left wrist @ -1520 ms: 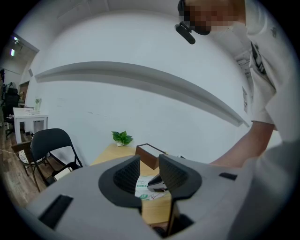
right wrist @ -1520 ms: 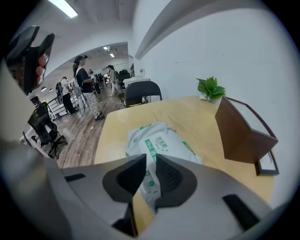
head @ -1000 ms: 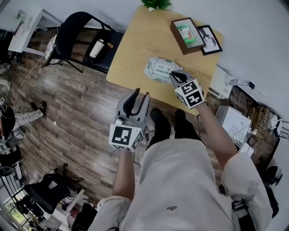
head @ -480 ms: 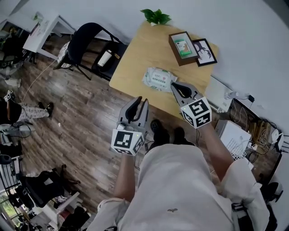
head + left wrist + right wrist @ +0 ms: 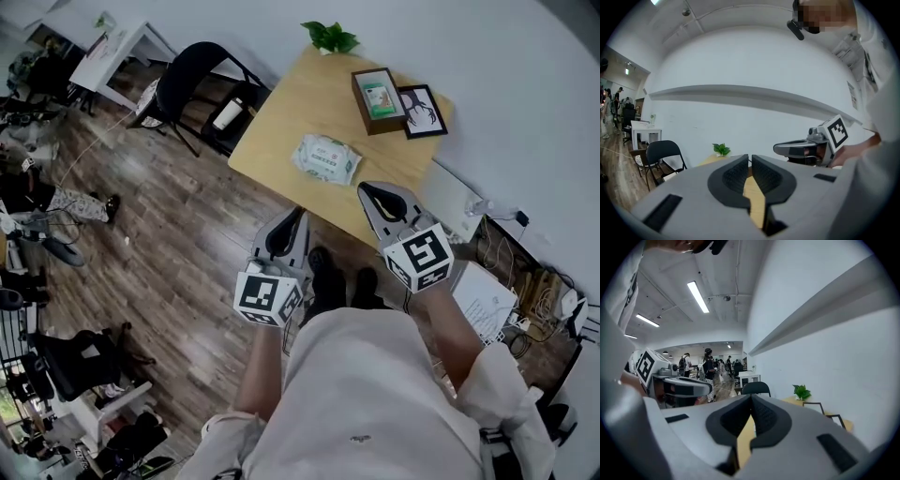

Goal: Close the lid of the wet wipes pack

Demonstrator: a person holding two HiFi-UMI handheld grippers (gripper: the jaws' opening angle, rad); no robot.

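Seen from above, a person in a pale, loose top holds a two-jaw gripper in each hand in front of the body, both raised above dark wood-plank flooring (image 5: 169,244) and short of a light wooden table (image 5: 281,112) with a smooth top and rounded corners. The left gripper (image 5: 294,217) has a smooth grey shell that narrows to two curved black jaws lined with ribbed pads. These jaws have just been closing and now stand almost fully together, with only a hairline slit between their tips and nothing between them. The right gripper (image 5: 372,192), built the same way, has its jaws pressed tip to tip and is also empty. Each gripper carries a white cube printed with black square markers near the hand. The wet wipes pack (image 5: 326,157) lies flat near the middle of the table, well apart from both grippers. It is a soft, pillow-shaped white packet with green print and slightly crinkled edges, and its lid is too small to show whether it is down. Near the table's far edge sits a boxy brown frame (image 5: 379,98) holding a green and white picture. A thin black frame (image 5: 424,110) lies just beside it. A small leafy green plant (image 5: 330,37) stands at the far corner against the plain white wall. A black folding chair (image 5: 202,80) with a slender metal frame stands to the left of the table.
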